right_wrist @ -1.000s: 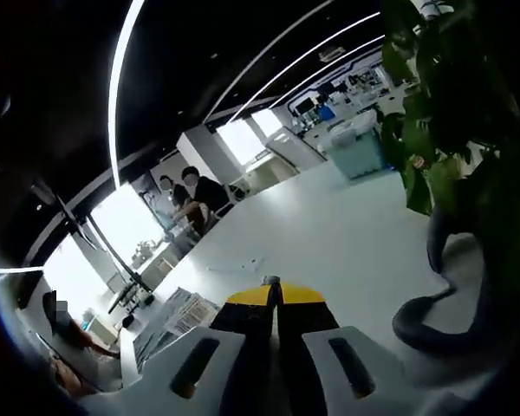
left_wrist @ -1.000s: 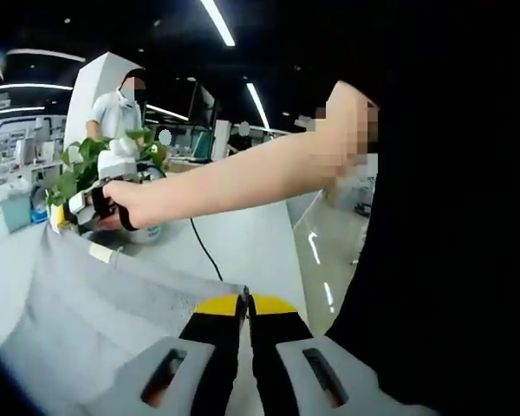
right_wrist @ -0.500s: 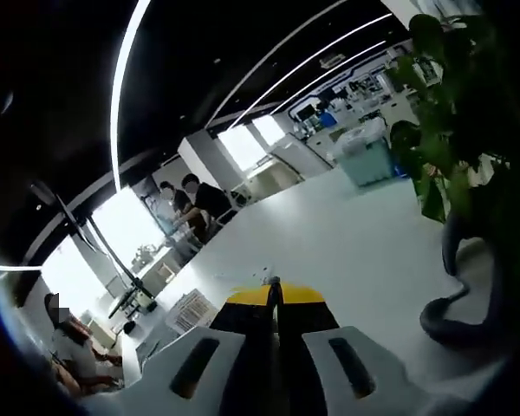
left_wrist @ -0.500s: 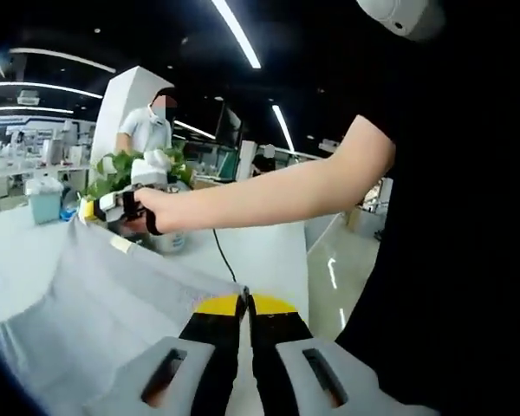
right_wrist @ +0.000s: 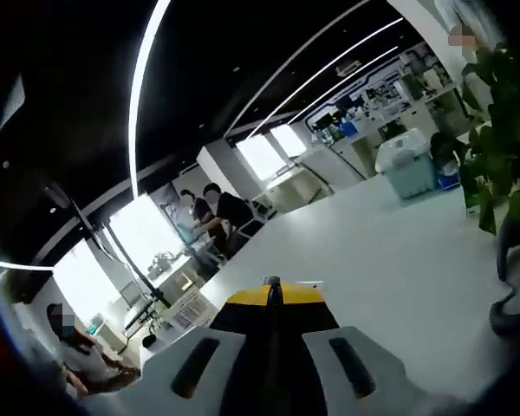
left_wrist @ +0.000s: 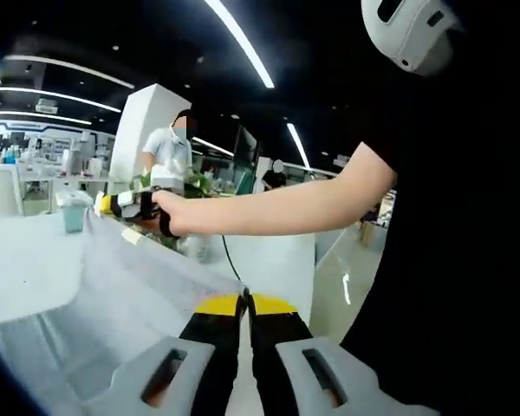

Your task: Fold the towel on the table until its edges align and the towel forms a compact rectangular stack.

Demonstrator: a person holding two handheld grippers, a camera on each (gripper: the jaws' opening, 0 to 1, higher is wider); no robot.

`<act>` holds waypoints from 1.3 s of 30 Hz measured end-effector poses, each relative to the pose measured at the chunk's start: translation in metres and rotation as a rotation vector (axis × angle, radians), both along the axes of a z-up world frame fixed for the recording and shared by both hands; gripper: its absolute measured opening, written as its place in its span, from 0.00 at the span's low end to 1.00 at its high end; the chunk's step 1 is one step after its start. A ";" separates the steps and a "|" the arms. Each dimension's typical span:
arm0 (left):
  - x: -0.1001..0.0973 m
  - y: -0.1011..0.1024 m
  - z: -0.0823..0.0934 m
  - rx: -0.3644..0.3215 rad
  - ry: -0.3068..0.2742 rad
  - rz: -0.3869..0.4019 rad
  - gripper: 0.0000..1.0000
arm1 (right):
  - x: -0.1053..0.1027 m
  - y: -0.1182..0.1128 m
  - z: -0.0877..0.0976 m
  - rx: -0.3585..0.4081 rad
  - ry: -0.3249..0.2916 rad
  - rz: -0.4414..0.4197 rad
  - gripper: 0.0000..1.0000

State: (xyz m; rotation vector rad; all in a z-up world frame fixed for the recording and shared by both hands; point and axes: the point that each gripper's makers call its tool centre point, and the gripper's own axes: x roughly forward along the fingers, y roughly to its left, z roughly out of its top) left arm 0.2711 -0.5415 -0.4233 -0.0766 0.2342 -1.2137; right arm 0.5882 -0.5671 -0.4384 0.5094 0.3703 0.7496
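1. Right now your left hand-held gripper (left_wrist: 245, 303) has its yellow-tipped jaws pressed together on the near corner of the grey towel (left_wrist: 113, 299), which runs away from the tips as a lifted sheet.
2. Your right hand-held gripper (left_wrist: 113, 204) appears in the left gripper view at the end of your outstretched arm (left_wrist: 269, 204), pinching the far corner of the same top edge. In the right gripper view that gripper (right_wrist: 273, 290) has its jaws closed tip to tip, though the cloth between them is too thin to make out.
3. So the towel hangs between the two grippers, its top edge taut and its lower part sagging toward the white table (left_wrist: 22, 277). My reading is that the fold is mid-carry, with the edges not yet brought together.
4. What could go wrong: both pinches look shallow, right at the corners, so a sharp pull could slide one corner out and drop that side in a heap.
5. If one hand travels ahead of the other, the edge will land skewed and the stack will not come out square.
6. The potted plant (right_wrist: 503, 165) and dark cable (right_wrist: 507, 286) sit near your right hand; a wide swing could snag them.
7. The left gripper view gives you the towel's span and sag. The right gripper view gives you the open table (right_wrist: 390, 260) ahead, with papers (right_wrist: 189, 309) at its far edge.
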 end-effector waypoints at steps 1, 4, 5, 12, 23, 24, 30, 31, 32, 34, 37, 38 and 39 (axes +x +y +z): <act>-0.002 0.007 0.002 0.001 -0.010 -0.001 0.03 | -0.002 0.006 0.001 -0.003 -0.001 0.011 0.00; -0.004 0.022 0.003 0.007 -0.022 0.006 0.03 | -0.005 0.025 0.004 -0.006 -0.004 0.023 0.00; -0.004 0.029 0.004 0.008 -0.021 0.010 0.03 | -0.006 0.029 0.005 -0.002 -0.004 0.025 0.00; -0.003 0.061 0.013 -0.022 -0.016 0.051 0.03 | -0.006 0.062 0.020 0.032 -0.011 0.035 0.00; -0.002 0.102 0.026 -0.098 0.010 0.113 0.03 | -0.004 0.107 0.031 0.036 -0.024 0.073 0.00; -0.002 0.106 0.026 -0.102 0.014 0.119 0.03 | -0.005 0.111 0.031 0.030 -0.027 0.077 0.00; -0.005 0.121 0.027 -0.104 0.016 0.137 0.03 | -0.008 0.127 0.032 0.007 -0.042 0.095 0.00; -0.005 0.123 0.027 -0.107 0.017 0.140 0.03 | -0.009 0.129 0.034 0.010 -0.043 0.095 0.00; -0.004 0.126 0.029 -0.113 0.015 0.145 0.03 | -0.009 0.131 0.035 0.014 -0.044 0.095 0.00; -0.004 0.130 0.030 -0.120 0.013 0.150 0.03 | -0.008 0.133 0.037 0.013 -0.047 0.095 0.00; -0.003 0.138 0.034 -0.136 0.011 0.159 0.03 | -0.007 0.138 0.043 0.024 -0.048 0.092 0.00; -0.003 0.140 0.035 -0.140 0.010 0.162 0.03 | -0.007 0.139 0.044 0.028 -0.049 0.092 0.00; -0.002 0.143 0.037 -0.147 0.008 0.166 0.03 | -0.006 0.141 0.045 0.027 -0.052 0.094 0.00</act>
